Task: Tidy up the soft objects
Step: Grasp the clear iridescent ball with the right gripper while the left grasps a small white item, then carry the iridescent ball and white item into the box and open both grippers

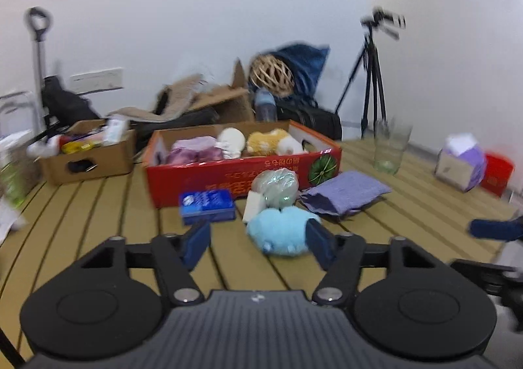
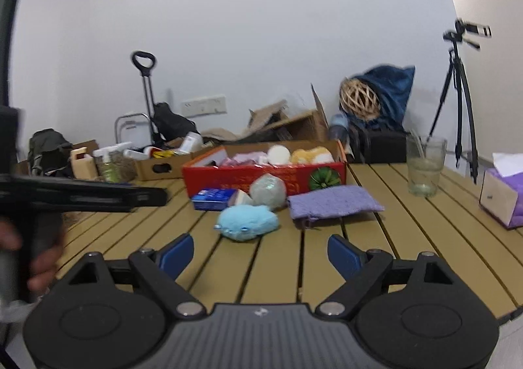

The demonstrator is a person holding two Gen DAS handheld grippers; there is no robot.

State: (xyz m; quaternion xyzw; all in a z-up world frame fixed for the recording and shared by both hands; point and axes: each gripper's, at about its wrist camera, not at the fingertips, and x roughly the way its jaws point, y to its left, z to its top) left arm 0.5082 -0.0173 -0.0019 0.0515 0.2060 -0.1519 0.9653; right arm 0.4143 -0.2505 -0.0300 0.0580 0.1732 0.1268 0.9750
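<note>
Two hand-held grippers face the slatted counter (image 2: 369, 179). The left hand-held gripper (image 1: 258, 246) stands spread, empty, its right pad perhaps just brushing the blue plush toy (image 1: 278, 235); blur hides contact. The right hand-held gripper (image 2: 260, 256) gapes wide, short of it. Next: centre, pinch gently, carry to the red box (image 1: 242, 174), whose inverted yellow print is unreadable.

My left gripper's (image 1: 258, 241) right finger (image 1: 318, 243) is covering part of the light blue plush (image 1: 278, 233). Blur is smearing the tissue box (image 1: 461, 158), and the red box's (image 2: 261, 177) wall is hiding its toys' undersides.
</note>
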